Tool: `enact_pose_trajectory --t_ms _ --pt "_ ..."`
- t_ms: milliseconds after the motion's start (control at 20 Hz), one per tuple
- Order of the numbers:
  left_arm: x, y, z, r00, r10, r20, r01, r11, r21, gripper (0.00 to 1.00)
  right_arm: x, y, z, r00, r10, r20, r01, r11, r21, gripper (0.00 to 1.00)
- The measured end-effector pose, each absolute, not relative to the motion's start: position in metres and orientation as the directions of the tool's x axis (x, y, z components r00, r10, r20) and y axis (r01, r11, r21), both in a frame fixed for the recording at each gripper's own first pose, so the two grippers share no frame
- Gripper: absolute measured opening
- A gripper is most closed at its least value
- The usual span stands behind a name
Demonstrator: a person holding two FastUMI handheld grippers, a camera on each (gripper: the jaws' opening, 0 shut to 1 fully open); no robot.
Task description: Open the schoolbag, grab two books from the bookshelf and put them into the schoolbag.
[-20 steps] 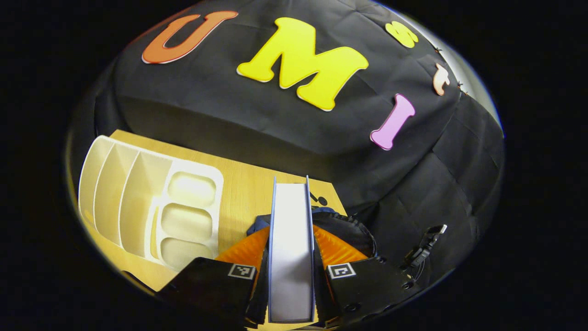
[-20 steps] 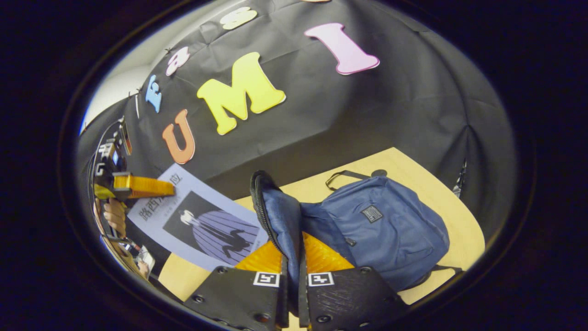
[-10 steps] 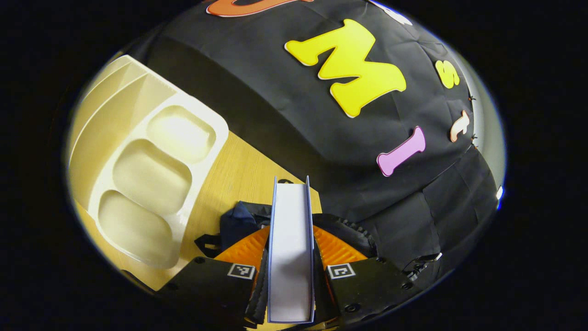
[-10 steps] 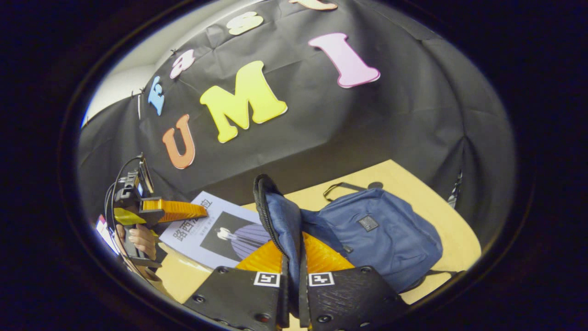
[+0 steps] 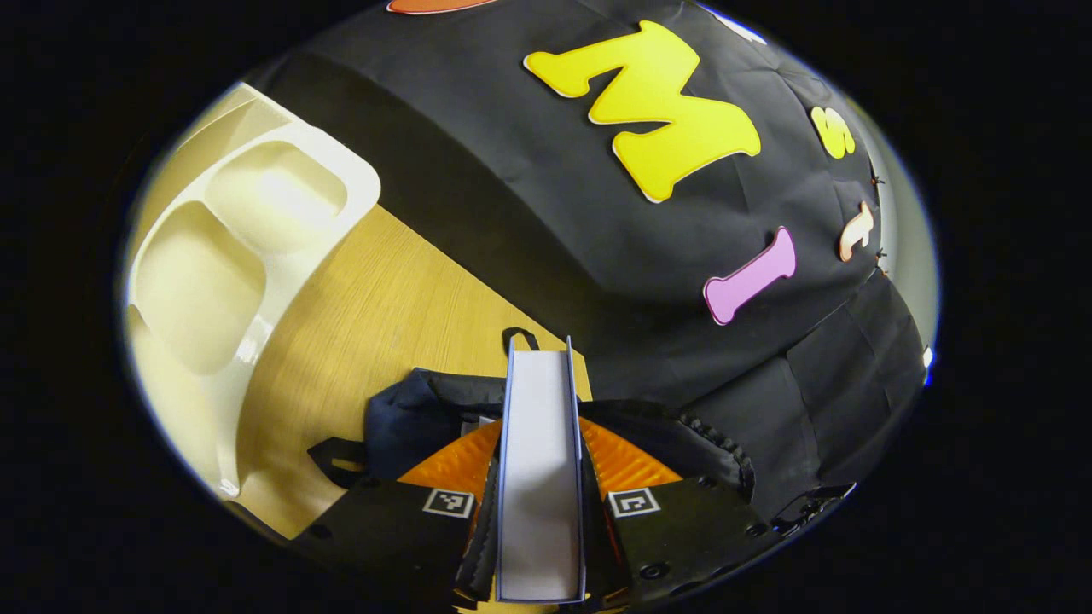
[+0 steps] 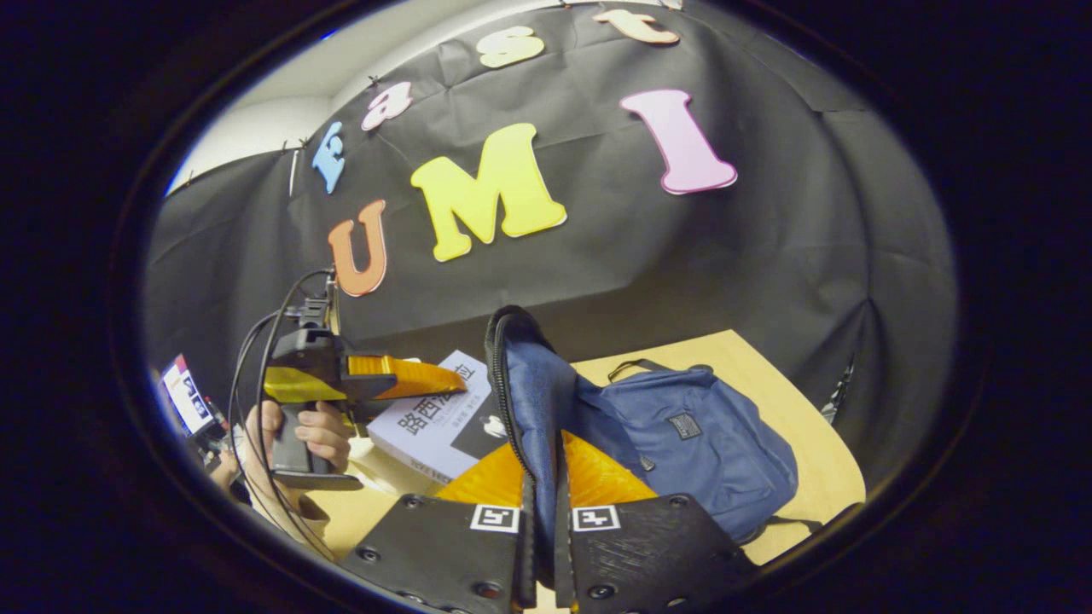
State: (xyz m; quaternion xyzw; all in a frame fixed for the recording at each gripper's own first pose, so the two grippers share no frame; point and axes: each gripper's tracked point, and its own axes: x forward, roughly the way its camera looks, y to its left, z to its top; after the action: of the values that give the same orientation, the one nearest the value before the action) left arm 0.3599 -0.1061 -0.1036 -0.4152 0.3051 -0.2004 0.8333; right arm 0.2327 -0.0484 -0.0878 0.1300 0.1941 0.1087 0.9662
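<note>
One book (image 5: 541, 477), pale-edged with a bluish cover, sits clamped in the left hand-held gripper (image 5: 539, 512). The right hand-held gripper (image 6: 543, 520) pinches the flap of one blue schoolbag (image 6: 699, 443), open ahead of it.

Black hand-held gripper (image 6: 543, 546) bodies, square markers

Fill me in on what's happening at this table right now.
A person is packing a book into a dark blue fabric schoolbag on the wooden table. The right gripper is shut on the schoolbag's opened flap, holding it up. The left gripper is shut on a pale-covered book, poised above the bag's opening. In the right gripper view the book sits beside the raised flap. A cream plastic bookshelf organiser lies off to the side.
</note>
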Motion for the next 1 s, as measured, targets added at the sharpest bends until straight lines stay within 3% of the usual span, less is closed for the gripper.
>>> enact_pose_trajectory --t_ms 250,450,900,950,1000 --pt "0.363 -0.101 -0.111 0.827 -0.453 -0.333 0.136 0.736 -0.664 0.47 0.234 -0.045 -0.091 0.892 0.287 -0.349 -0.197 0.943 0.27 0.08" --pt "0.359 -0.105 -0.107 0.846 -0.422 -0.326 0.177 0.799 -0.575 0.52 0.237 -0.048 -0.086 0.891 0.299 -0.342 -0.201 0.935 0.292 0.08" --pt "0.347 -0.128 -0.104 0.755 -0.564 -0.333 0.109 0.609 -0.785 0.44 0.243 -0.078 -0.063 0.911 0.264 -0.317 -0.159 0.934 0.32 0.08" --pt "0.348 -0.129 -0.104 0.759 -0.562 -0.329 0.109 0.608 -0.787 0.5 0.242 -0.077 -0.062 0.911 0.265 -0.314 -0.159 0.932 0.327 0.08" --pt "0.349 -0.13 -0.104 0.767 -0.556 -0.32 0.11 0.606 -0.788 0.43 0.241 -0.076 -0.06 0.911 0.271 -0.312 -0.163 0.929 0.332 0.08"
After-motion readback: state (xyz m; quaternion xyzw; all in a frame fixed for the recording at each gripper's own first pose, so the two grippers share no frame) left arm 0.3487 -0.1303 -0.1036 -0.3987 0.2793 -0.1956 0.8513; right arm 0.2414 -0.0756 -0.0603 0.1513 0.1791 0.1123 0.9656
